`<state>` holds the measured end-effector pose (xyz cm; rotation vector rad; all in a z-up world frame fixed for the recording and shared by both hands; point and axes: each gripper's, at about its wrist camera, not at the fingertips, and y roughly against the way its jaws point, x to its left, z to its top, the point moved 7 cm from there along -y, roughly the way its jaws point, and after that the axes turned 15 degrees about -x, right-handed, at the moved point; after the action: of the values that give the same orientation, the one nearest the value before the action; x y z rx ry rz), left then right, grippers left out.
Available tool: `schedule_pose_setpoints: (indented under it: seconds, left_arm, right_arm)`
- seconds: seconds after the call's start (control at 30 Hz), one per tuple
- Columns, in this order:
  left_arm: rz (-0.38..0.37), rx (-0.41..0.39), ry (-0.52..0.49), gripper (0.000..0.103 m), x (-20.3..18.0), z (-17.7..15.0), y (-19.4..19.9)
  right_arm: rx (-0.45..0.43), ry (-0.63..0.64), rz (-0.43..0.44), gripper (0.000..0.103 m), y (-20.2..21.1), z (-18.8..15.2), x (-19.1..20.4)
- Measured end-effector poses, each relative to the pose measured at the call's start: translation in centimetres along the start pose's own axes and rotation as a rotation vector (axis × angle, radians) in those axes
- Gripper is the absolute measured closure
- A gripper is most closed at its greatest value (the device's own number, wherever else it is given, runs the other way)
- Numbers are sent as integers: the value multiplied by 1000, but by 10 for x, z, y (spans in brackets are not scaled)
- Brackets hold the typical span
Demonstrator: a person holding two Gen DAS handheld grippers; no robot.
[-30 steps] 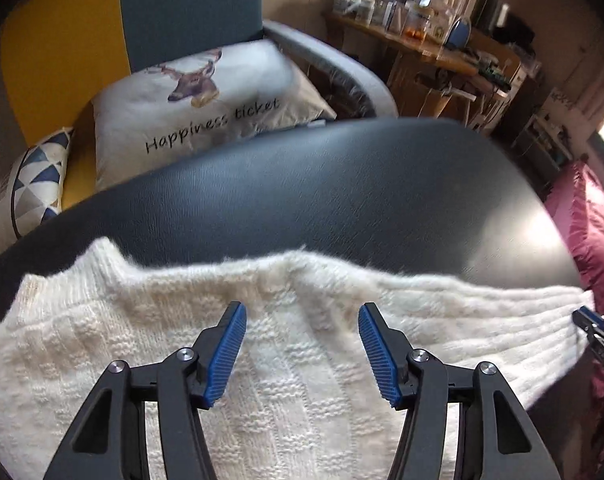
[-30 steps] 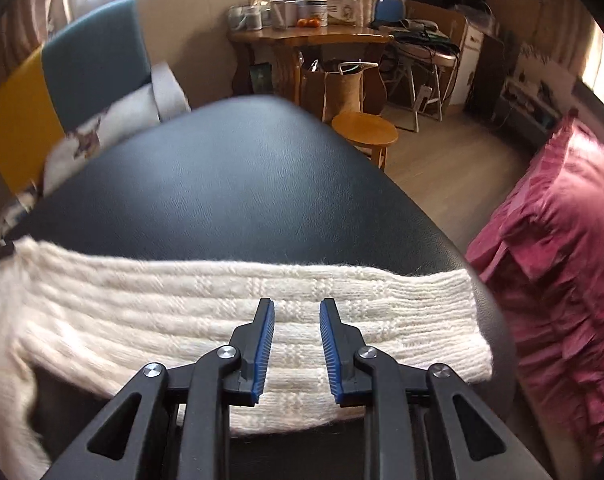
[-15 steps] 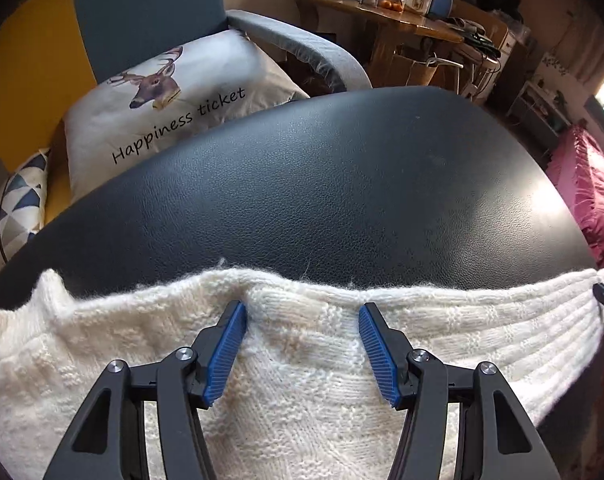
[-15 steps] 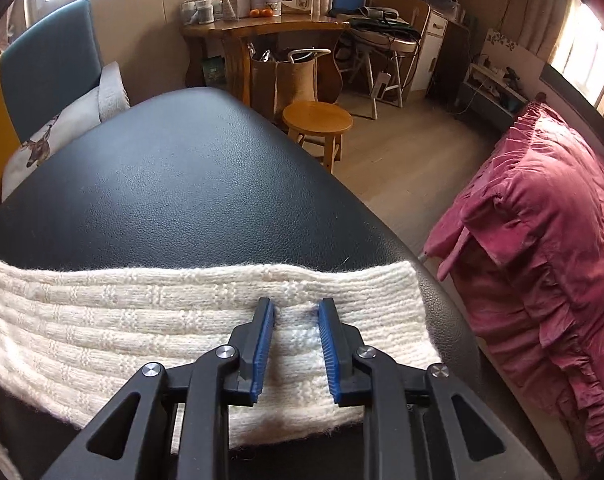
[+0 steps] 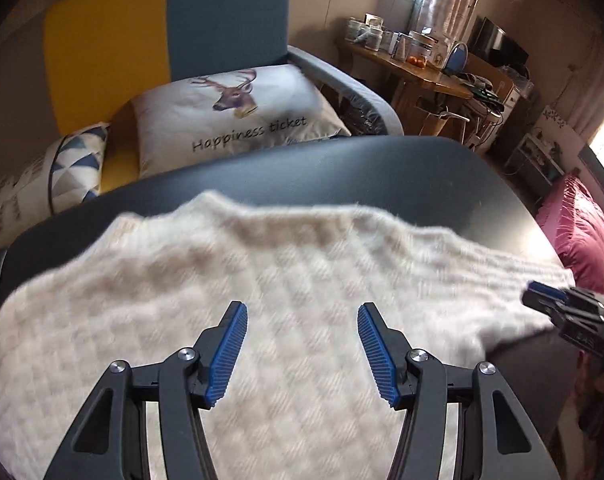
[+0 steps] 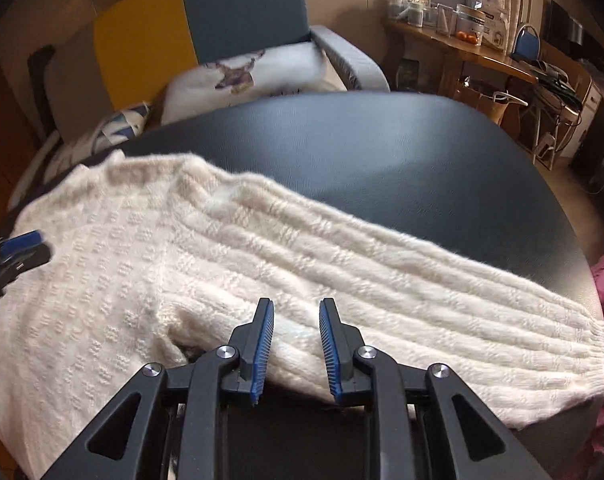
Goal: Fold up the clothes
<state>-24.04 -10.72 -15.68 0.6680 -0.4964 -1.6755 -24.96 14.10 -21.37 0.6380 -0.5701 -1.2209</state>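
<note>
Both grippers, left point(image 5: 302, 346) and right point(image 6: 296, 344), hover parted and empty above the white sweater point(image 6: 222, 264) on the black table point(image 6: 381, 152)

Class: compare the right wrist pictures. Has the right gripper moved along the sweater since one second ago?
Yes. The right gripper has moved left along the sleeve, away from the cuff toward the body; the yellow-and-teal chair now fills more of the view.

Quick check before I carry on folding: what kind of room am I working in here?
Most likely a lived-in home living room: an armchair with a deer cushion, a cluttered wooden side table by the curtained window, and a white sweater on a black table.
</note>
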Motion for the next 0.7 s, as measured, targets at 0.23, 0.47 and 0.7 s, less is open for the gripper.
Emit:
schedule_pose_setpoints:
  seconds: [0.23, 0.47, 0.7]
  left_arm:
    - [87, 90, 4, 44, 33, -75, 20]
    - [39, -7, 65, 44, 47, -44, 31]
    - [145, -91, 64, 44, 106, 27, 6]
  right_arm:
    - [16, 78, -131, 81, -16, -6, -6]
    - [-110, 32, 164, 81, 4, 53, 66]
    - [-45, 129, 284, 81, -53, 68, 155]
